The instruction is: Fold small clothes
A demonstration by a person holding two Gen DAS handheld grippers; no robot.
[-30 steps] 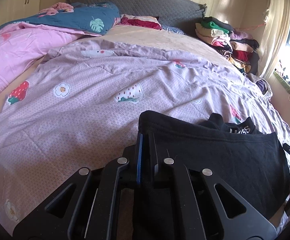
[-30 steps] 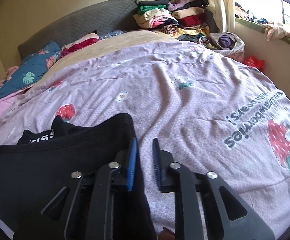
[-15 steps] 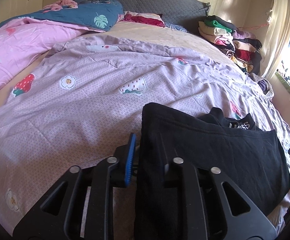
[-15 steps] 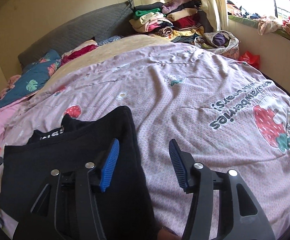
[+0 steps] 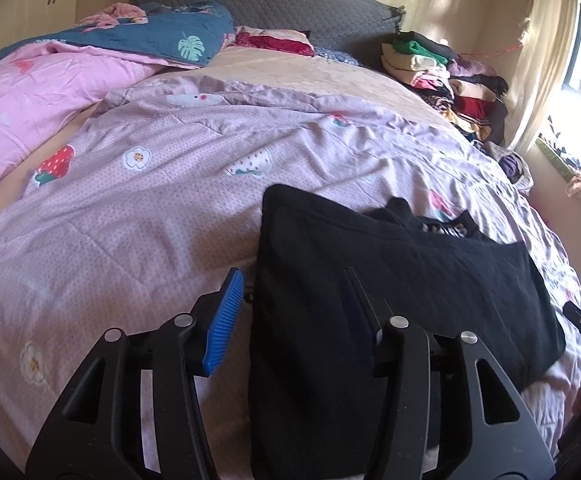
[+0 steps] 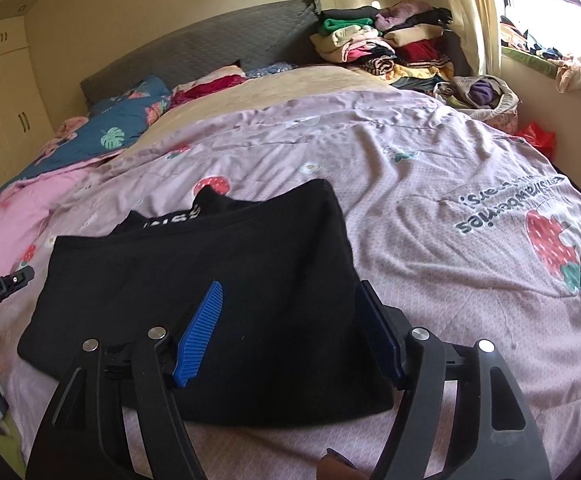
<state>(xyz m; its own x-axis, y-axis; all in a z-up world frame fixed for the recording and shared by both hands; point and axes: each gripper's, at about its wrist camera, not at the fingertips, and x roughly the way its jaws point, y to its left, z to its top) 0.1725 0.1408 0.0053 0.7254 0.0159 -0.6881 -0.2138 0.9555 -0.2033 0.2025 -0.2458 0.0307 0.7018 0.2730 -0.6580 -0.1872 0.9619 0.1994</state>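
Observation:
A black garment [image 5: 390, 280] with white lettering at its collar lies folded flat on the lilac strawberry quilt [image 5: 130, 232]. My left gripper [image 5: 292, 314] hovers over the garment's left edge. Its jaws are opening, the edge lies between them, and the blue pads [image 5: 226, 320] do not press it. In the right wrist view the same black garment [image 6: 230, 272] fills the near left. My right gripper [image 6: 290, 334] straddles its right edge with the jaws opening wide and the pads [image 6: 200, 336] clear of the cloth.
Stacks of folded clothes [image 5: 442, 68] sit at the bed's far right corner by the grey headboard [image 6: 210, 52]. A pink quilt [image 5: 22, 92] and a blue leaf-print blanket [image 5: 150, 40] lie at the far left. A window sill with laundry [image 6: 570, 68] runs along the right.
Both grippers have let go of the black garment's edges and spread their jaws. Each has drawn back a little, and the garment now rests flat on the quilt.

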